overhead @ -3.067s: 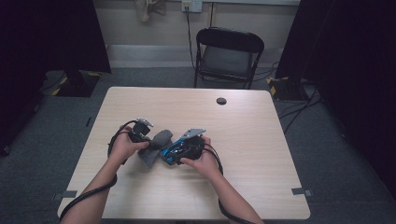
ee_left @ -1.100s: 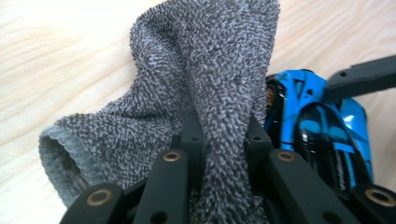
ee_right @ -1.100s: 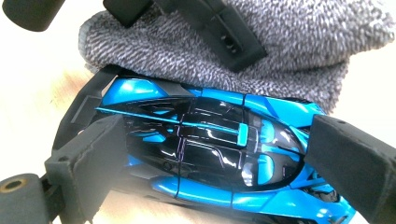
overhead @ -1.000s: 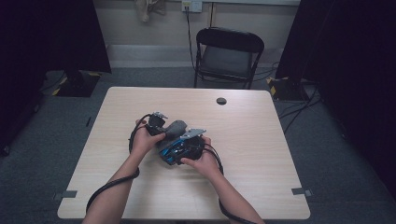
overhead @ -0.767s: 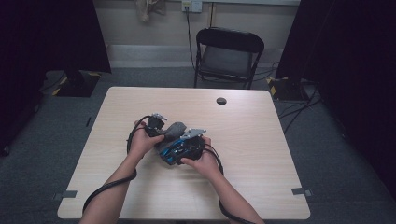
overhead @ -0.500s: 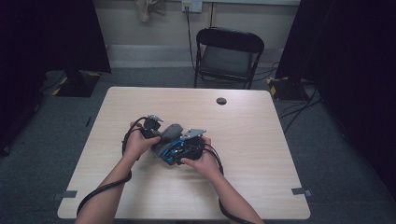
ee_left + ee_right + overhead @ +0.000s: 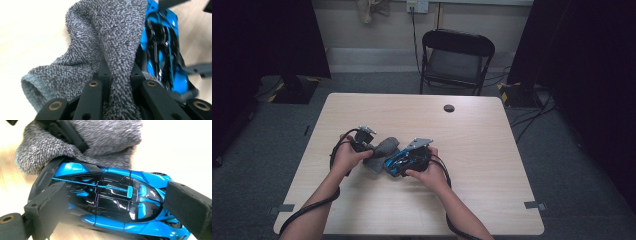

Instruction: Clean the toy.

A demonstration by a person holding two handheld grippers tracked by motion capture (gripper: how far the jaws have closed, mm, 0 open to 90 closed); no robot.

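Observation:
A blue and black toy car (image 7: pixel 398 162) lies across the jaws of my right gripper (image 7: pixel 406 159), low over the table (image 7: pixel 482 150). In the right gripper view the right gripper (image 7: pixel 118 205) is shut on the car (image 7: pixel 112 197), one pad at each end. A grey terry cloth (image 7: pixel 380 149) hangs bunched from my left gripper (image 7: pixel 370 146), just left of the car. In the left gripper view the left gripper (image 7: pixel 118 68) is shut on a fold of the cloth (image 7: pixel 110 37), which rests against the side of the car (image 7: pixel 162 55). In the right gripper view the cloth (image 7: pixel 95 140) lies behind the car.
A small black round cap (image 7: pixel 449 108) sits in the table's far middle. A black folding chair (image 7: pixel 455 55) stands beyond the far edge. Cables trail from both grippers and lie on the floor at right.
My left hand has drawn the cloth leftward and toward the person, off the car's far side to its left end. The right hand and car have stayed put.

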